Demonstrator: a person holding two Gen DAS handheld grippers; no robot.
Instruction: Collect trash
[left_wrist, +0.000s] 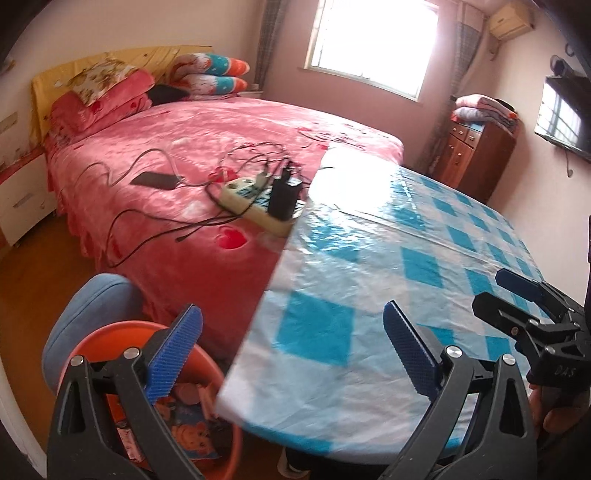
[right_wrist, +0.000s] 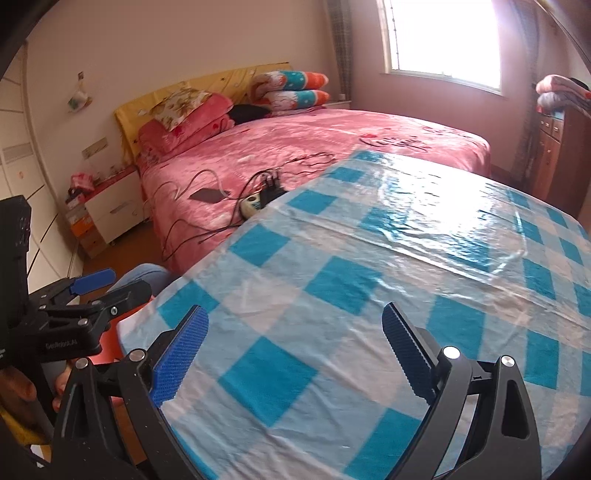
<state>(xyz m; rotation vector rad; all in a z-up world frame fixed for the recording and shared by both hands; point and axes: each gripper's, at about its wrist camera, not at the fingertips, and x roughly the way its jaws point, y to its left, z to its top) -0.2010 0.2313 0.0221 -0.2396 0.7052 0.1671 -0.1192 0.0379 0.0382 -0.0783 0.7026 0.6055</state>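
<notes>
An orange bin (left_wrist: 110, 338) stands on the floor at the table's left edge, with colourful wrappers (left_wrist: 188, 424) inside. My left gripper (left_wrist: 291, 354) is open and empty, spanning the table corner above the bin. My right gripper (right_wrist: 295, 354) is open and empty over the blue-and-white checked tablecloth (right_wrist: 369, 280). The right gripper also shows in the left wrist view (left_wrist: 524, 295), and the left gripper in the right wrist view (right_wrist: 92, 284). No loose trash shows on the table in either view.
A pink bed (left_wrist: 207, 147) lies beyond the table with a power strip (left_wrist: 251, 199), chargers, cables and a dark phone (left_wrist: 153, 180). A blue chair back (left_wrist: 96, 302) is beside the bin. A wooden cabinet (left_wrist: 476, 155) stands at the right, a nightstand (right_wrist: 114, 206) at the left.
</notes>
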